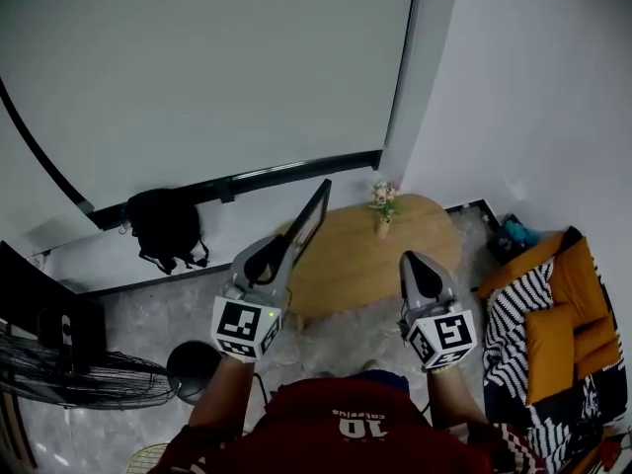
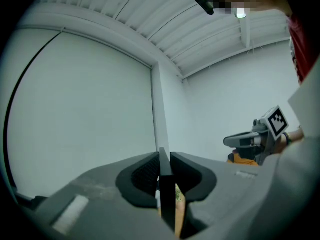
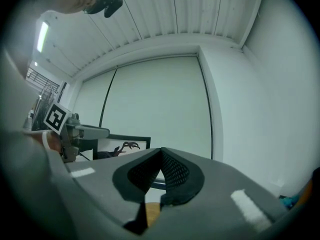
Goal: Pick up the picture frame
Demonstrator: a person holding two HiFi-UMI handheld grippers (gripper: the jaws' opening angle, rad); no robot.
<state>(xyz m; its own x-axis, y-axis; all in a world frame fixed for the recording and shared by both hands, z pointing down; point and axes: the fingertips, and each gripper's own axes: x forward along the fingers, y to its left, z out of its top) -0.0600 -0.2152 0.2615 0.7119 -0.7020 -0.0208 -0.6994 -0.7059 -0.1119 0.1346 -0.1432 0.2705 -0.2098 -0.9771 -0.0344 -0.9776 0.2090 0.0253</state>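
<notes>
Edgewise, slim black picture frame (image 1: pixel 314 213)

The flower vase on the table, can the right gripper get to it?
Probably yes, once it opens. The right gripper is empty, jaws together, and nothing stands between it and the flower vase on the table. The picture frame is clamped in the left gripper, off to the side.
</notes>
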